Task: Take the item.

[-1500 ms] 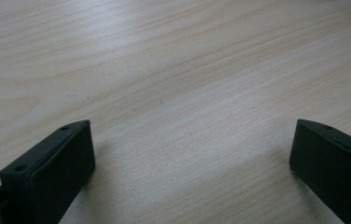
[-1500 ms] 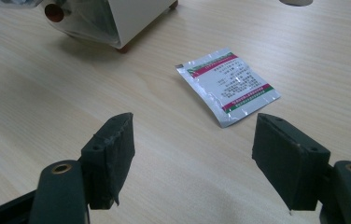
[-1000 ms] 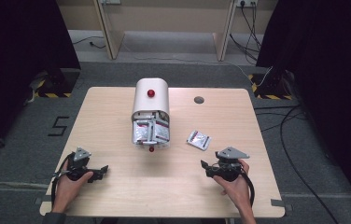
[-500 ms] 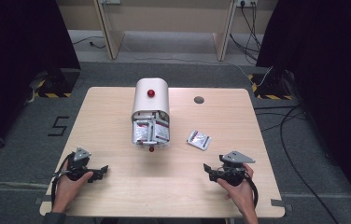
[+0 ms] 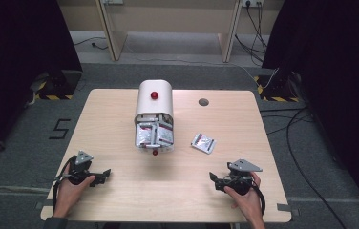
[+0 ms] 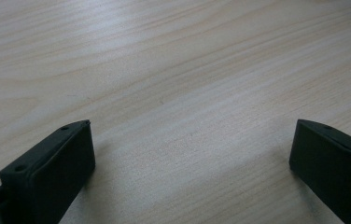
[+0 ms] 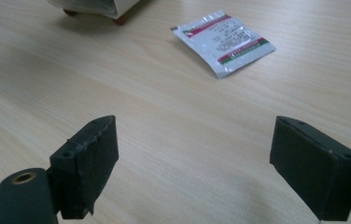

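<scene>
Right claw [image 7: 194, 170] gaping above pale wooden table [image 5: 120, 129], grey floor [image 5: 25, 143]

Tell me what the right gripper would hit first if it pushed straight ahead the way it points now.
Probably the foil sachet lying flat on the table: from the right gripper, jaws open and empty, it sits ahead, slightly right of centre. Depth is hard to judge, so it might slide past.

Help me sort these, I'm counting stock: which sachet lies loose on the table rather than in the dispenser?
The single flat sachet with red and green stripes, lying alone on the table right of the white dispenser; the other sachets are packed upright in its opening.
</scene>
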Available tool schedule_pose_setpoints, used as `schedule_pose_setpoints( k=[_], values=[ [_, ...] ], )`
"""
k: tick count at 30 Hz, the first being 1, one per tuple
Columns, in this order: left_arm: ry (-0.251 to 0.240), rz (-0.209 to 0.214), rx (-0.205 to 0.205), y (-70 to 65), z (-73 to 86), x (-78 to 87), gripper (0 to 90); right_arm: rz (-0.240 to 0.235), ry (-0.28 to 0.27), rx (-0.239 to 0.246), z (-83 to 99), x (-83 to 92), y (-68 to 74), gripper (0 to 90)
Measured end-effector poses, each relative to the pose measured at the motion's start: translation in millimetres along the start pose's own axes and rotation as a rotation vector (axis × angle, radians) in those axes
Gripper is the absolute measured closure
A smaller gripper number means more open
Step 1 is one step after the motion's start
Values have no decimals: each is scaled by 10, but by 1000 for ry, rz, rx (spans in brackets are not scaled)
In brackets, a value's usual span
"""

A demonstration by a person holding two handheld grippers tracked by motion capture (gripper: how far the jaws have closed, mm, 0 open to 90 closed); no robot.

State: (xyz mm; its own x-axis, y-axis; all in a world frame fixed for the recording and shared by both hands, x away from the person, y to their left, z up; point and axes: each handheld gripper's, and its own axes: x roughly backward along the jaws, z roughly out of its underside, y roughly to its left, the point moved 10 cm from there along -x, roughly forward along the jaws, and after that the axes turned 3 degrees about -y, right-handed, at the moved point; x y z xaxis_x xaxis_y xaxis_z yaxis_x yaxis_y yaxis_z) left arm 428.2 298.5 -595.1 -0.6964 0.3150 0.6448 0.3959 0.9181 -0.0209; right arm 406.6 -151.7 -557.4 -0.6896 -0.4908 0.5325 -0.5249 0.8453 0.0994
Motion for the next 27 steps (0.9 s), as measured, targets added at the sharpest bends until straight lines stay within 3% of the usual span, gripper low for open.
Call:
schedule_pose_setpoints(
  k=[12,27],
  values=[
    [0,0,0,0,0,0,0,17,-3,-28,106,70,-47,167],
    [0,0,0,0,0,0,0,30,26,-24,271,145,-55,169]
  ],
)
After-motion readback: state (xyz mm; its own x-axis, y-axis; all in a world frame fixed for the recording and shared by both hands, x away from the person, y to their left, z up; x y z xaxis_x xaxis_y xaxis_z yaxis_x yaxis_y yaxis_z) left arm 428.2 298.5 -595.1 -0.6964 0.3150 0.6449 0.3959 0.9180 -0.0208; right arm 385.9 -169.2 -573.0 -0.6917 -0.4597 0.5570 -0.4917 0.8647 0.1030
